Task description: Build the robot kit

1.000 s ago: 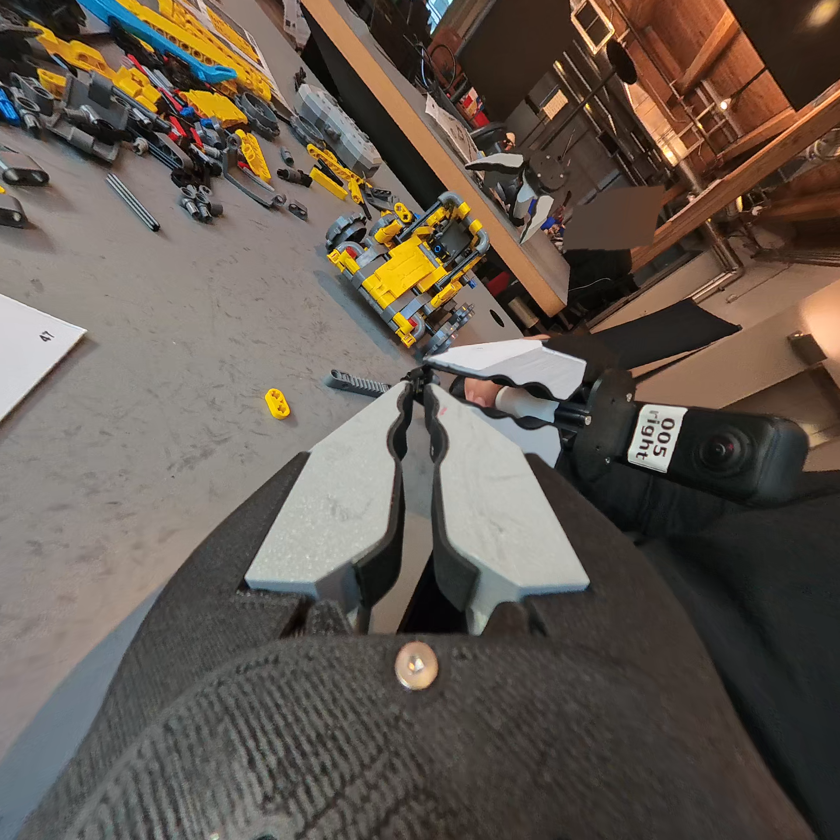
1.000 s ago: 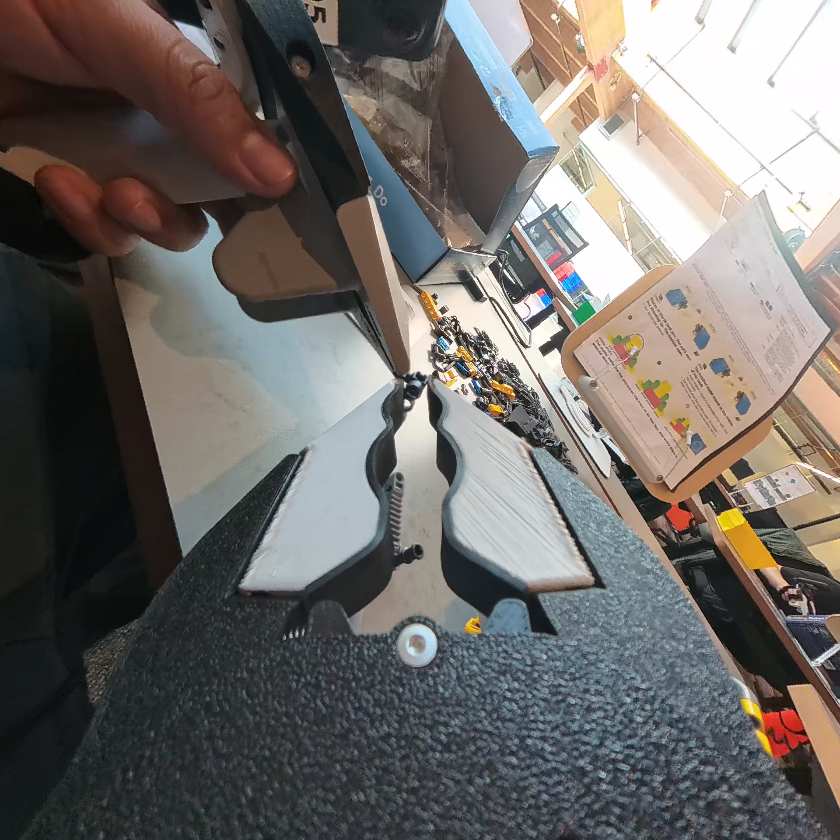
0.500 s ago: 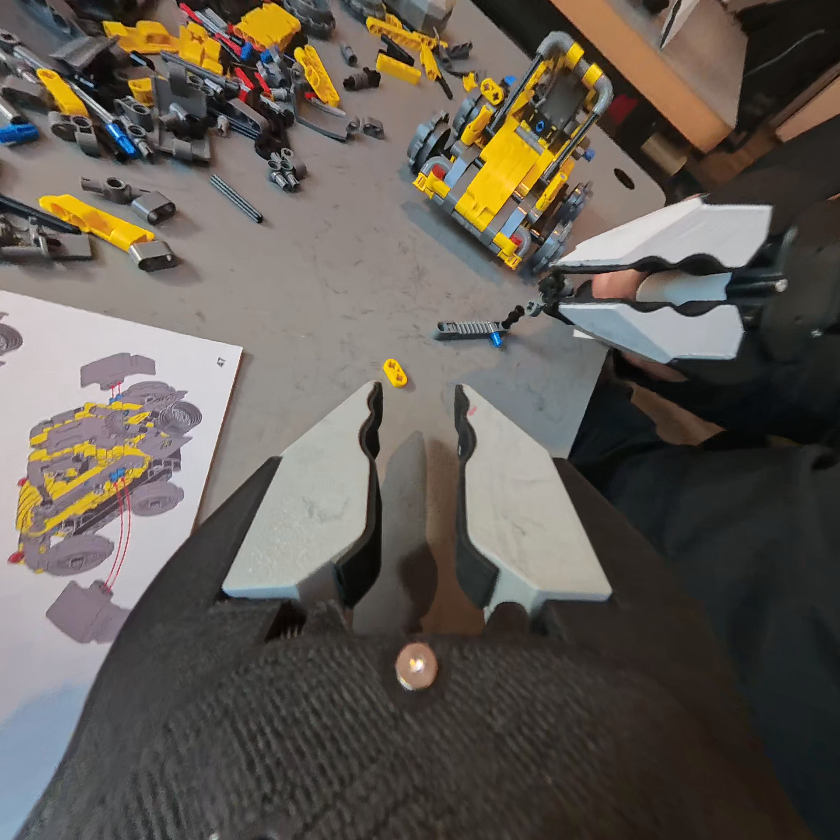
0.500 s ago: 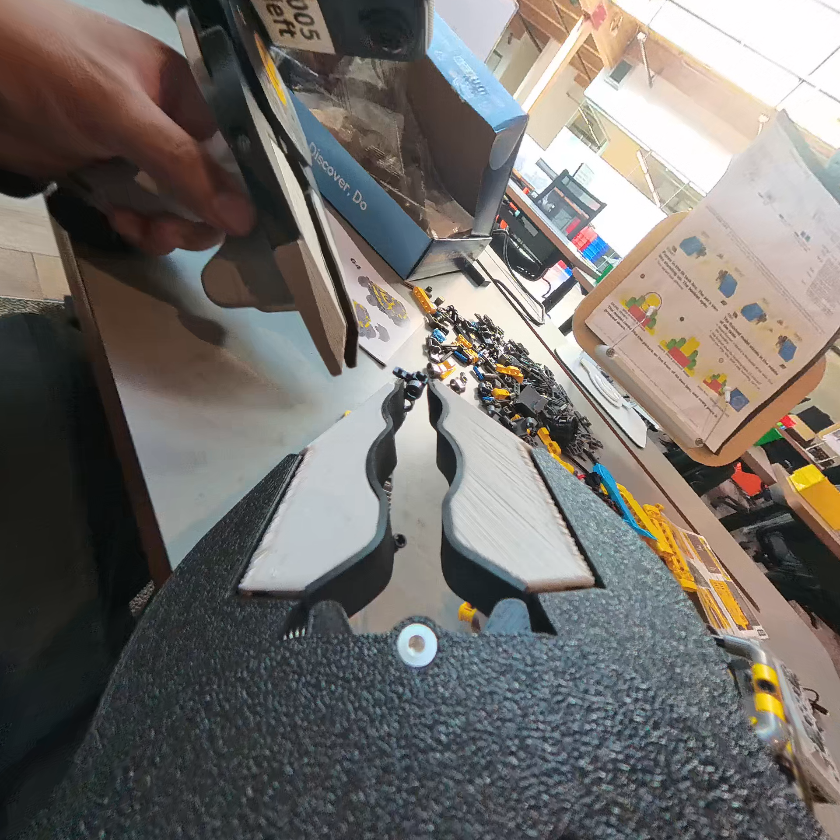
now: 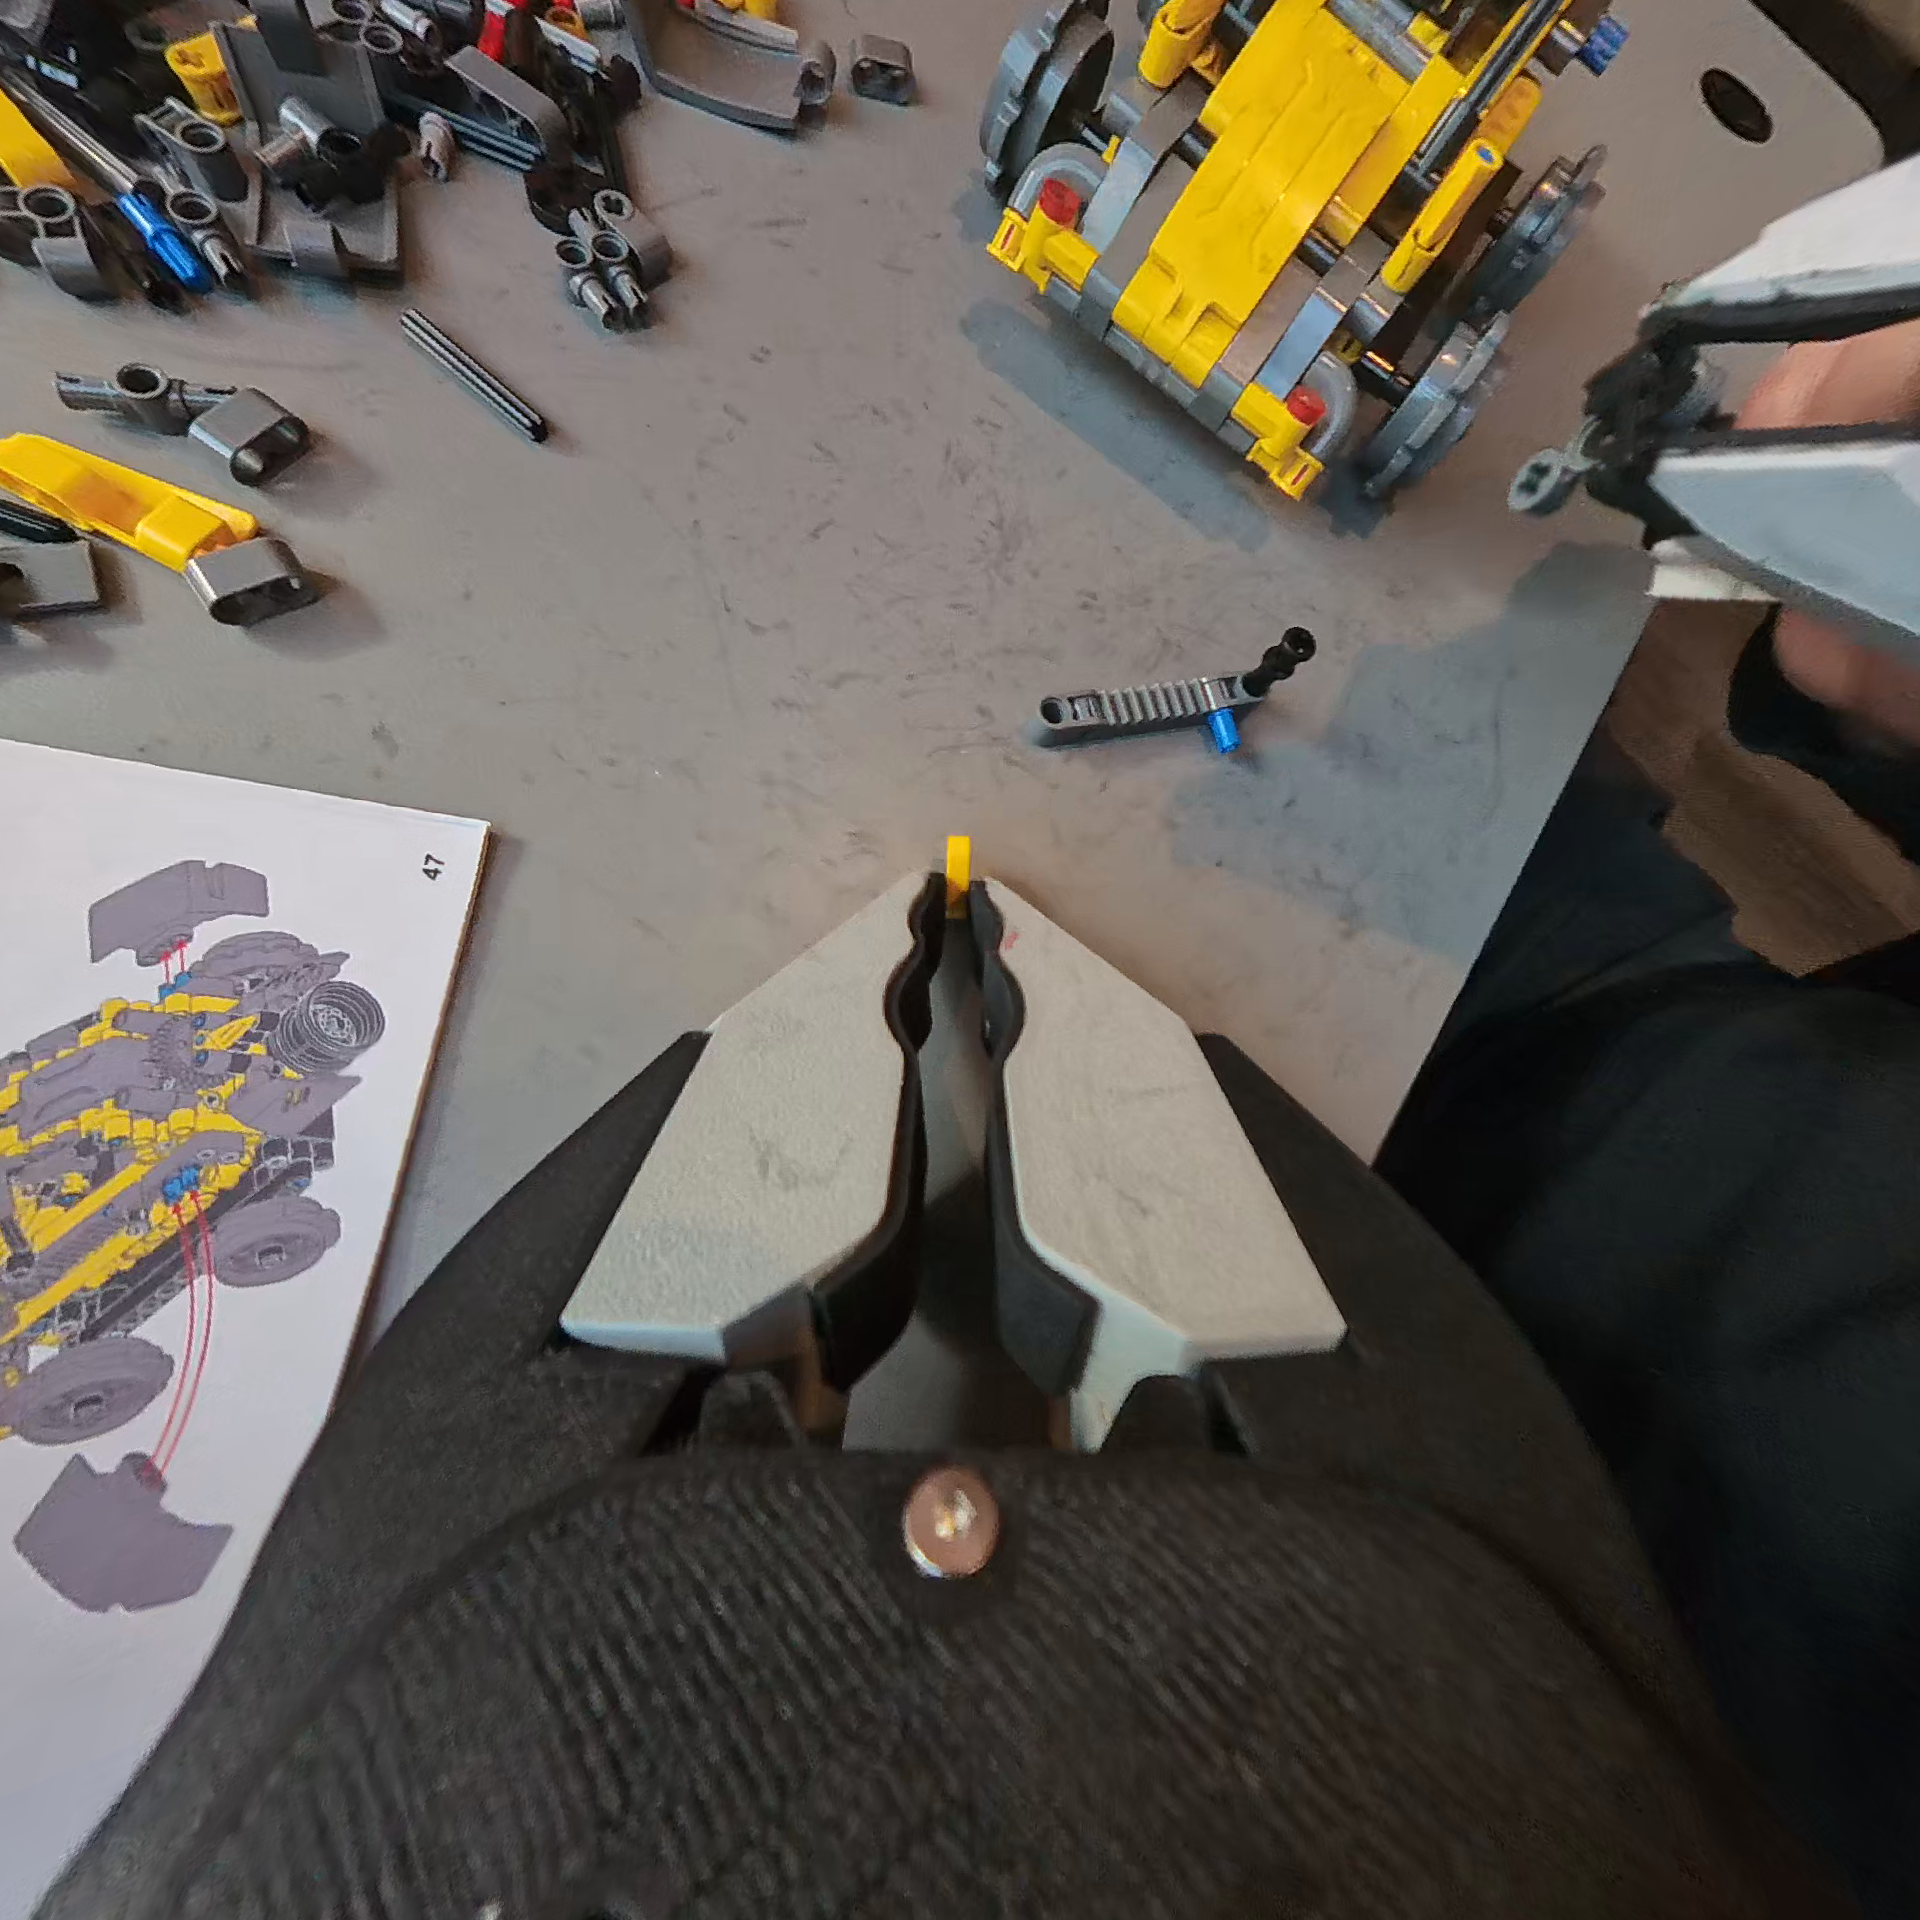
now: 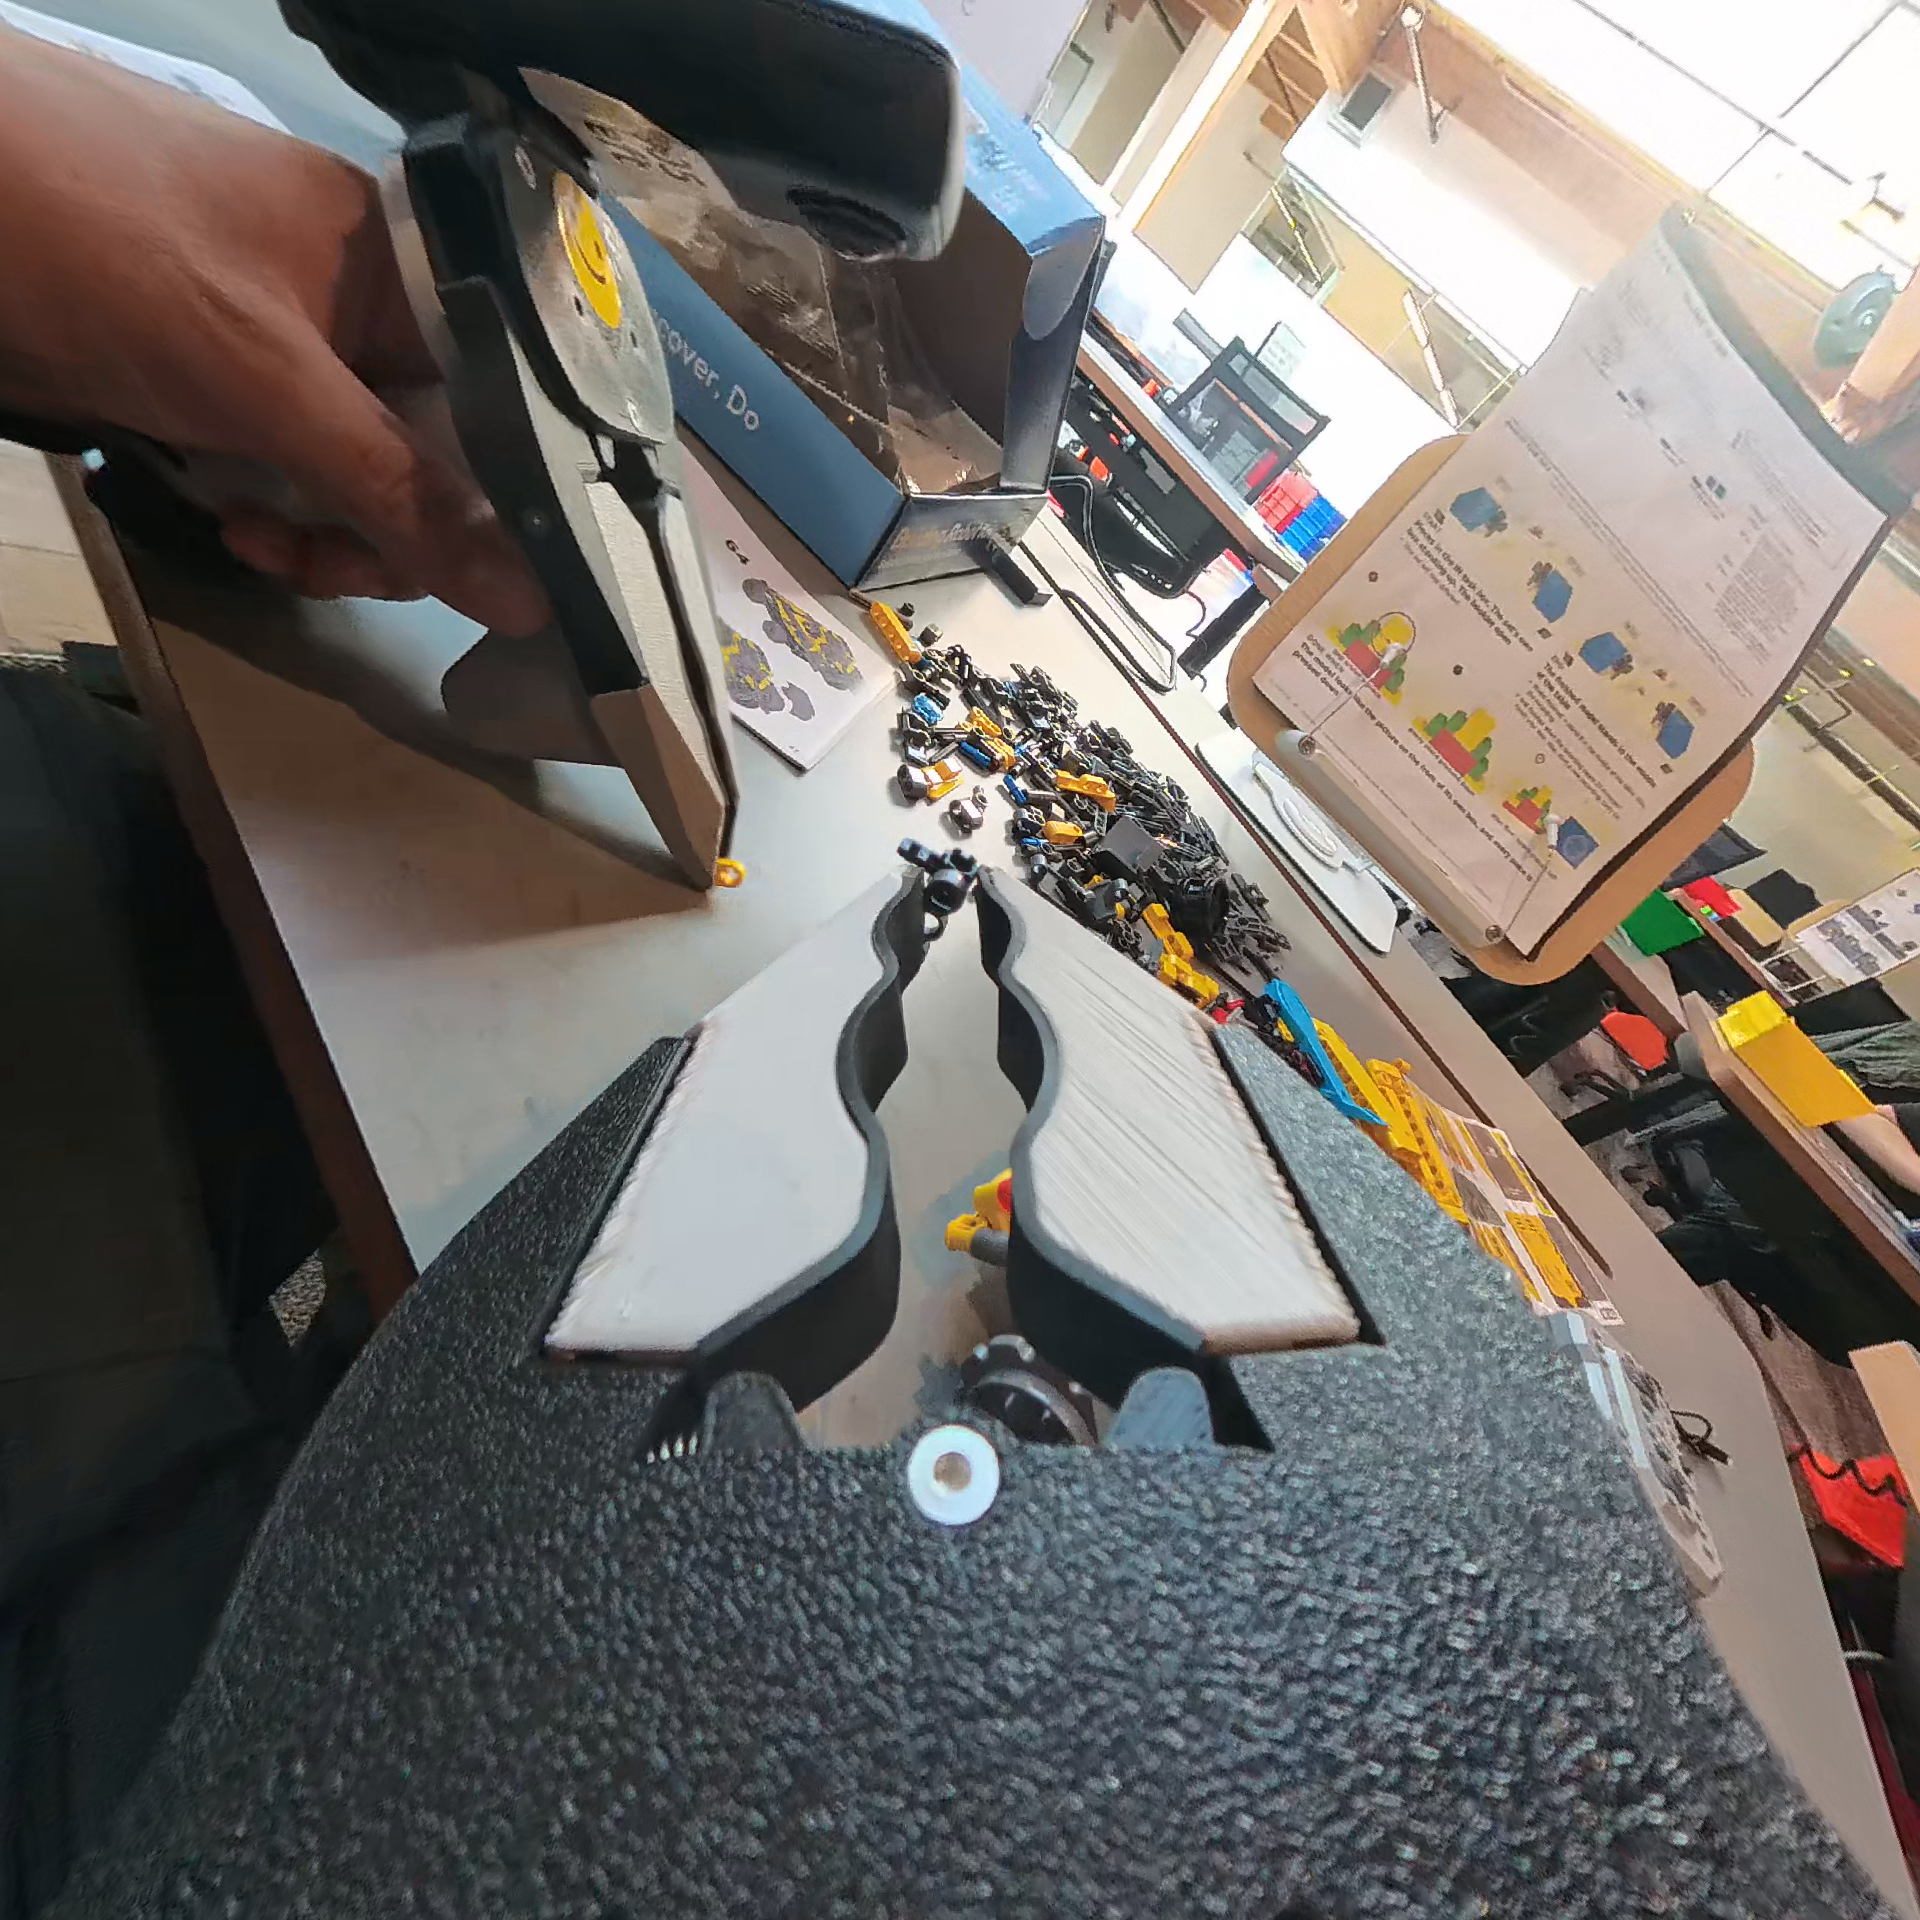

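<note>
Your left gripper [image 5: 957, 902] pinches a yellow link [image 5: 957, 871] at the table [image 5: 810, 582]. Your right gripper [image 6: 948, 885], raised, grips a black connector [image 6: 943, 878]. Nearby lie a rack piece [image 5: 1153, 709], the yellow vehicle [image 5: 1278, 208], a booklet [image 5: 208, 1091] and loose parts [image 5: 312, 135].

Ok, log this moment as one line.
left tongs: shut on yellow piece at table | right tongs: shut on black connector, raised
</note>
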A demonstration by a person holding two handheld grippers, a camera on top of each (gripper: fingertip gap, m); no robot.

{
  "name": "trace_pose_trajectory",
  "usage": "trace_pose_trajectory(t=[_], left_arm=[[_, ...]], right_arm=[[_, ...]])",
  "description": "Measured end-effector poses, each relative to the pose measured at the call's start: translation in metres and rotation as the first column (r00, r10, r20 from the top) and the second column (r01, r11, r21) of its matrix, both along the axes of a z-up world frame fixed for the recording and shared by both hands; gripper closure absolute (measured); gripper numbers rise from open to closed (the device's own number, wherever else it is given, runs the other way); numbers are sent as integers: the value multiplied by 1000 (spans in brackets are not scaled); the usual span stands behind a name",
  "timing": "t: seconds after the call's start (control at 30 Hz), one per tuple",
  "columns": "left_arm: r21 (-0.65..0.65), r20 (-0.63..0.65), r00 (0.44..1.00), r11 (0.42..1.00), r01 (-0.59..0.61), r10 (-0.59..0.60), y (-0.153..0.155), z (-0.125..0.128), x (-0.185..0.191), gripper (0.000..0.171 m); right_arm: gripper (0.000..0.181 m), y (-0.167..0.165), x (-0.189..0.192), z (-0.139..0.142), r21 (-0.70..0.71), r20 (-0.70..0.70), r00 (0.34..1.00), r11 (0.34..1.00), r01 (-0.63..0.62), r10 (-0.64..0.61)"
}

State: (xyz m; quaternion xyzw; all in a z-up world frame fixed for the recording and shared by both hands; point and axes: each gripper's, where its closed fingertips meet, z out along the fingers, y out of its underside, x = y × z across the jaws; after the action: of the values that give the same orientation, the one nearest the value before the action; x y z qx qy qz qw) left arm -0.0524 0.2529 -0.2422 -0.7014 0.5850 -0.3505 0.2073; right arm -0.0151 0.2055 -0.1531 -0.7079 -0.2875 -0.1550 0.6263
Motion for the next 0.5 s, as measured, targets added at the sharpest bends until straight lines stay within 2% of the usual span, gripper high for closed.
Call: trace_pose_trajectory(t=[0.27, 0.37, 0.5], left_arm=[[-55, 36, 999, 998, -9, 11, -22, 2, -10, 170], [-40, 51, 999, 999, -14, 16, -24, 3, -12, 170], [-53, 72, 997, 999, -7, 11, -26, 6, -14, 159]], right_arm=[[171, -1, -8, -7, -18, 37, 999, 1000, -6, 7], [171, 0, -11, -10, -29, 54, 998, 1000, -11, 13], [171, 0, -13, -12, -34, 69, 998, 999, -11, 14]])
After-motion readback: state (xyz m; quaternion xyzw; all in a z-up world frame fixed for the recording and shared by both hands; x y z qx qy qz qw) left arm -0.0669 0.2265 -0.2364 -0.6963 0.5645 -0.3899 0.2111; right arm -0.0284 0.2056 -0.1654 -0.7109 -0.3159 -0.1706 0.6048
